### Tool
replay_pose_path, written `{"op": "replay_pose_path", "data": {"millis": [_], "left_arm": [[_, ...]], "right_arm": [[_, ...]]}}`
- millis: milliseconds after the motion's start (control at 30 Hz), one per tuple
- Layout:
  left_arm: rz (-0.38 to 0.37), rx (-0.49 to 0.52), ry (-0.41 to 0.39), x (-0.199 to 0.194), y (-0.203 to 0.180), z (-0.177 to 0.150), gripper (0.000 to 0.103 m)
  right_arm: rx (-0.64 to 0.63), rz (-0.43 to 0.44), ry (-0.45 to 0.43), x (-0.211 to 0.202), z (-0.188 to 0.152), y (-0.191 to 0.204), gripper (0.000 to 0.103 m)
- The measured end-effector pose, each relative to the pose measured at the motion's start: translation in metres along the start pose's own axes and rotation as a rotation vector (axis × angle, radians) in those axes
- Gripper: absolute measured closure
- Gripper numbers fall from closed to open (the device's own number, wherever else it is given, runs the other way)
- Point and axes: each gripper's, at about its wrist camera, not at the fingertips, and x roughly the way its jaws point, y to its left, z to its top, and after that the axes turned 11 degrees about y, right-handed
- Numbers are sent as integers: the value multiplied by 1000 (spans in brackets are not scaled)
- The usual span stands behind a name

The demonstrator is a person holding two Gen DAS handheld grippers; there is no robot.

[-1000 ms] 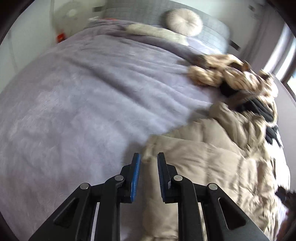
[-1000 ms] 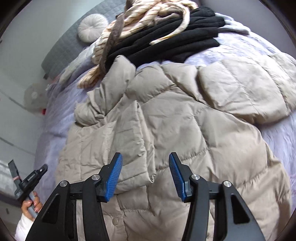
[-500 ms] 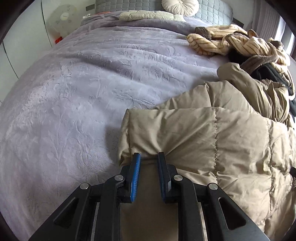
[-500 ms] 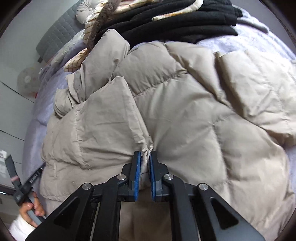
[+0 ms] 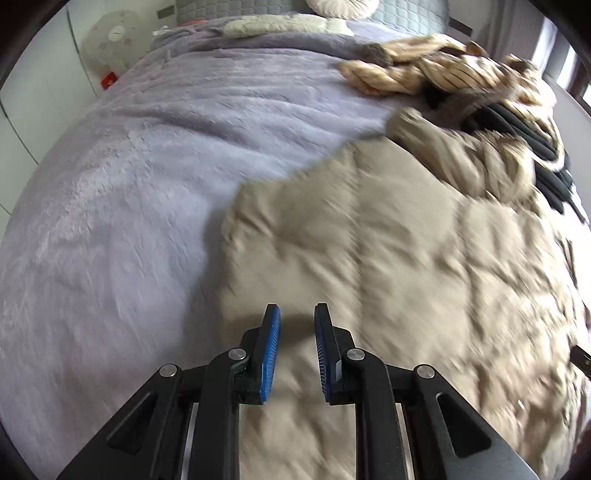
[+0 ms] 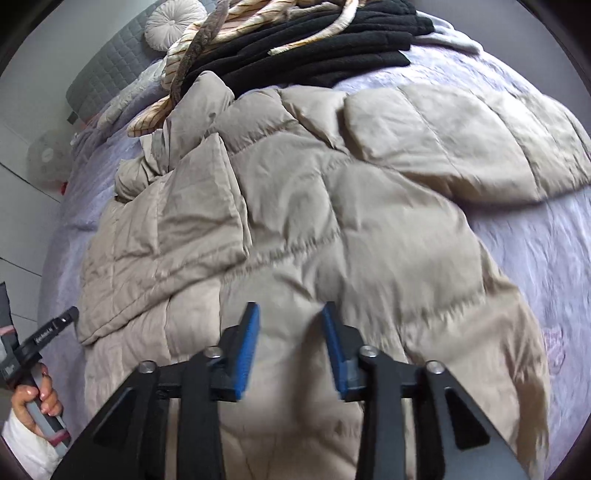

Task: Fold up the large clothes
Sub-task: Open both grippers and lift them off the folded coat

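The fold looks only partly made, as a judgement from how things lie: one beige puffer coat (image 6: 332,206) is spread across the purple bedspread (image 5: 129,184), with its left front panel (image 6: 184,221) turned in over the body, ahead and to the left of the right claw (image 6: 290,350), while one sleeve (image 6: 461,147) is laid out flat, ahead and to the right of that claw, apparently not yet brought in. The long body also seems to need doubling over before the coat counts as folded. The right claw hovers over the coat's lower middle with its jaws apart and nothing between them. The left claw (image 5: 295,350) hangs over the coat's left edge, jaws parted by a narrow gap, gripping nothing as far as the blurred view shows. Far ahead of both claws, near the headboard, lies one heap of other clothes: one black garment (image 6: 332,40) and one striped cream garment (image 5: 424,74) show, though more may be hidden. One round cushion (image 6: 173,26) sits beyond them.
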Motion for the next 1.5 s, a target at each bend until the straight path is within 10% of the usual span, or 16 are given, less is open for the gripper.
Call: {"op": "replay_pose_path", "data": {"millis": [100,133,167,667,1067,1500], "left_arm": [[-17,13,25,-4,-24,-22,59],[-13,10,29,-6,-31,-29,16],[-6,4,19,-8,-38,-37,1],[-5,194,85,-12,-167,-81,1],[-53,197,192,-2,-235,-80,1],[-69,181,182,0,-277,-56,1]], "right_arm": [[17,41,22,-7,-17,-9,55],[23,53,28,-10,-23,-13,53],[28,62,33,-13,-28,-17,49],[178,204,-48,-59,-42,-117,0],[430,196,-172,-92,-2,-246,0],[719,424,-263,-69,87,-370,0]]}}
